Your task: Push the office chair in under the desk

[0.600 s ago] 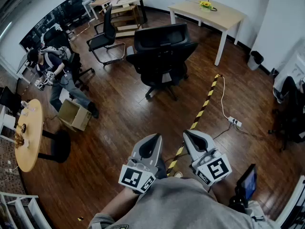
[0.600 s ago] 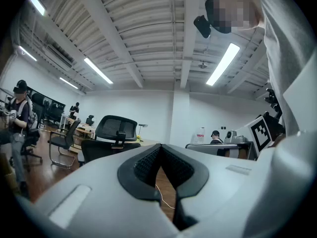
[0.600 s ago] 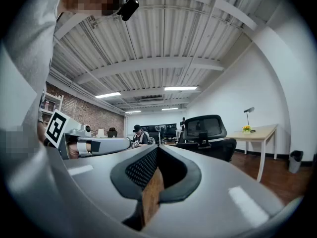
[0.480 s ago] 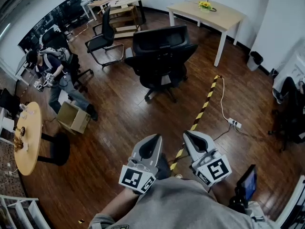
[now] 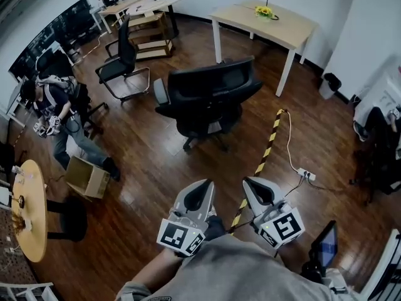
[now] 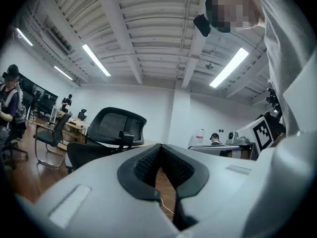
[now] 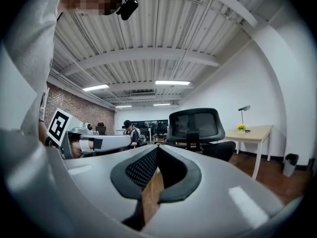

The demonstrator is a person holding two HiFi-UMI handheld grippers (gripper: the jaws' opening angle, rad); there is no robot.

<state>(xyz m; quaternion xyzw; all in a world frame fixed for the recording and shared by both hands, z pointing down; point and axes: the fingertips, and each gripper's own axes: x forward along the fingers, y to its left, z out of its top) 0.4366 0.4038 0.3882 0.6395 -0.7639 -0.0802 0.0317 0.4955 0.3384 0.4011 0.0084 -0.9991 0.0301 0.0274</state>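
- The whole room sits lower in the head view than a moment ago. The office chair (image 5: 210, 96) and the desk (image 5: 266, 25) both lie nearer the bottom of the frame, so the wearer seems to be walking towards them.
- Against the wearer's body, the left gripper (image 5: 202, 184) and right gripper (image 5: 252, 183) keep the same place, side by side and pointing level at the chair.
- Both grippers have their jaws fully closed with nothing between them; only wooden floor shows past the pads.
- The black chair stands on open floor, well apart from the pale desk behind it and a little to its left. In the gripper views its backrest faces the wearer.
- The chair has not visibly moved towards the desk, and neither gripper touches it, so I judge this is still the approach and the push has not begun.
- A yellow-and-black floor strip (image 5: 266, 152) runs between the wearer and the chair, a possible snag for the castors.
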